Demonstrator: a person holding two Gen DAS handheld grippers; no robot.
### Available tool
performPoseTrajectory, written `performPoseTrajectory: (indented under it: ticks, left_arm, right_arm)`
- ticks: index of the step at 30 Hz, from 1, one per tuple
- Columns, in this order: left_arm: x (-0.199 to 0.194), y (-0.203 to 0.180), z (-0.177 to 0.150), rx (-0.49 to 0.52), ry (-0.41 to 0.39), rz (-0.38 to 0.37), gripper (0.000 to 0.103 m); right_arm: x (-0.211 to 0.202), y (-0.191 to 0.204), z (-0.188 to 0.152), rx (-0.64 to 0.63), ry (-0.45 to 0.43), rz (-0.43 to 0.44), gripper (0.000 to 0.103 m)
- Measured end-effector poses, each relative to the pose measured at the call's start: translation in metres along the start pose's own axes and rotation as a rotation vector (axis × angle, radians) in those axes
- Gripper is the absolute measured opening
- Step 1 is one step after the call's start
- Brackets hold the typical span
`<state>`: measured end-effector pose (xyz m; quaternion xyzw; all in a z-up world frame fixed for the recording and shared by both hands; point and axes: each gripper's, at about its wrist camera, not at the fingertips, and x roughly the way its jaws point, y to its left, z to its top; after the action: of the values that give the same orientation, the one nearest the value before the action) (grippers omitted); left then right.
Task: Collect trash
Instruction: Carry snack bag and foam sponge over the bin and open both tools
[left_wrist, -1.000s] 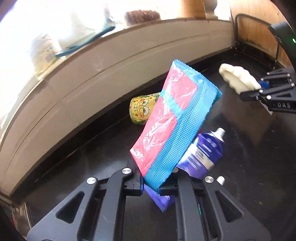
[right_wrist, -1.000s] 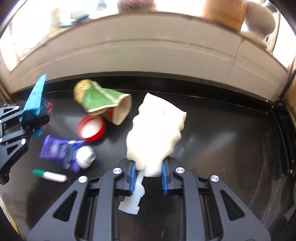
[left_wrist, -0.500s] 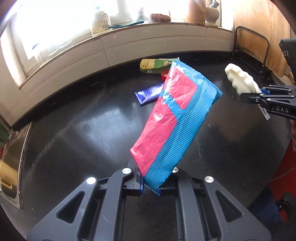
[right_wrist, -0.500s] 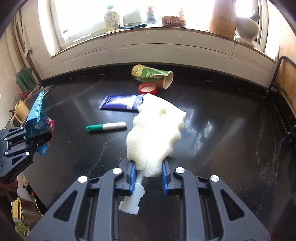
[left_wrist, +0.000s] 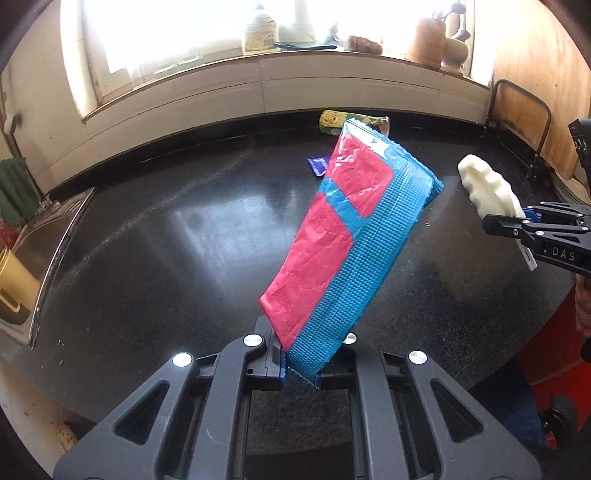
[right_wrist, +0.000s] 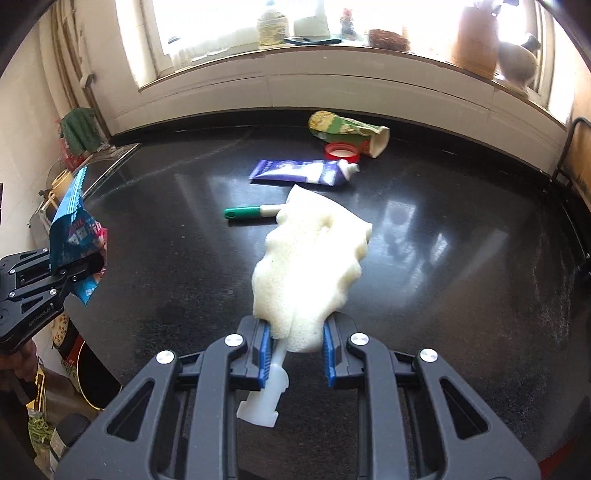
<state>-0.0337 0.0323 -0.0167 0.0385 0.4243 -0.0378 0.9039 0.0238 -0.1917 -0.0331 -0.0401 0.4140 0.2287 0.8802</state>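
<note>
Two pieces in hand, carrying off countertop (right_wrist: 461, 258); left gripper (left_wrist: 300, 371) clamping pink-blue wrapper (left_wrist: 343, 251), right gripper (right_wrist: 295, 352) pinching white foam scrap (right_wrist: 310, 266); next likely needing bin, none identifiable; tube (right_wrist: 299, 171), marker (right_wrist: 251, 212), cup (right_wrist: 347, 131), red lid (right_wrist: 341, 151) lying near back edge.

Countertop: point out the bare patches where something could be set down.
The countertop is bare right of the sponge, and between the sink and the marker. Crowded at the back: tube, red lid, crushed cup.
</note>
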Motion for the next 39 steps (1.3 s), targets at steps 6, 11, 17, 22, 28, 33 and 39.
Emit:
performPoseTrajectory:
  ticks: [6, 11, 17, 22, 28, 33, 39]
  left_arm:
    - [-0.034, 0.065, -0.043, -0.125, 0.004, 0.124, 0.009]
    - [-0.072, 0.127, -0.107, -0.295, 0.037, 0.263, 0.009]
    - [-0.100, 0.193, -0.212, -0.536, 0.133, 0.392, 0.009]
    - [-0.088, 0.233, -0.293, -0.700, 0.224, 0.409, 0.009]
    - [-0.045, 0.257, -0.349, -0.777, 0.278, 0.346, 0.009]
    - [-0.012, 0.267, -0.384, -0.874, 0.288, 0.244, 0.009]
    - [0.016, 0.266, -0.397, -0.885, 0.342, 0.213, 0.009]
  right_arm:
    - [0.022, 0.098, 0.016, -0.174, 0.016, 0.162, 0.022]
    - [0.038, 0.203, 0.017, -0.343, 0.055, 0.352, 0.022]
    - [0.057, 0.330, -0.011, -0.529, 0.139, 0.555, 0.022]
    - [0.088, 0.408, -0.059, -0.662, 0.242, 0.643, 0.022]
    - [0.152, 0.454, -0.108, -0.727, 0.376, 0.618, 0.022]
    - [0.192, 0.469, -0.131, -0.717, 0.463, 0.582, 0.022]
    - [0.211, 0.481, -0.138, -0.728, 0.505, 0.545, 0.023]
